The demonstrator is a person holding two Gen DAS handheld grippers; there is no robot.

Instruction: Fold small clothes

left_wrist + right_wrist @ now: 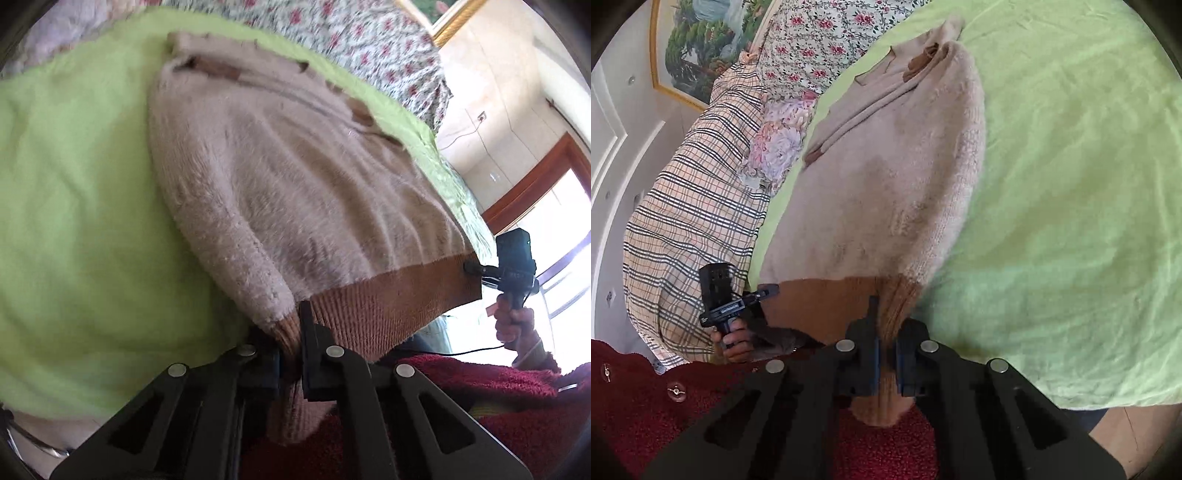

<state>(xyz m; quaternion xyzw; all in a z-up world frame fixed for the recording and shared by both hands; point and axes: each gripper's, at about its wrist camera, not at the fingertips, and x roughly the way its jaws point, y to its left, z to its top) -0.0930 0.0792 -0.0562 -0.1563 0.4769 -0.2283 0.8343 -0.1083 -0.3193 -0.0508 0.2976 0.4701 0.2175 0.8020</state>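
Observation:
A beige fuzzy sweater (295,184) (886,184) with a brown ribbed hem (388,306) (812,302) lies flat on a green blanket (74,192) (1071,184), collar at the far end. My left gripper (290,354) is shut on one near corner of the hem, the knit bunched between its pads. My right gripper (886,354) is shut on the other hem corner. Each wrist view also shows the opposite tool: the right gripper (470,267) and the left gripper (768,290) both pinch the hem's ends, which is stretched between them.
A floral quilt (369,40) (820,33) and a plaid cloth (690,221) lie beyond the blanket's far edge. A person's hand (513,325) (733,339) holds each tool, and their dark red fleece top (480,391) (646,398) is close below. A framed painting (698,48) hangs on the wall.

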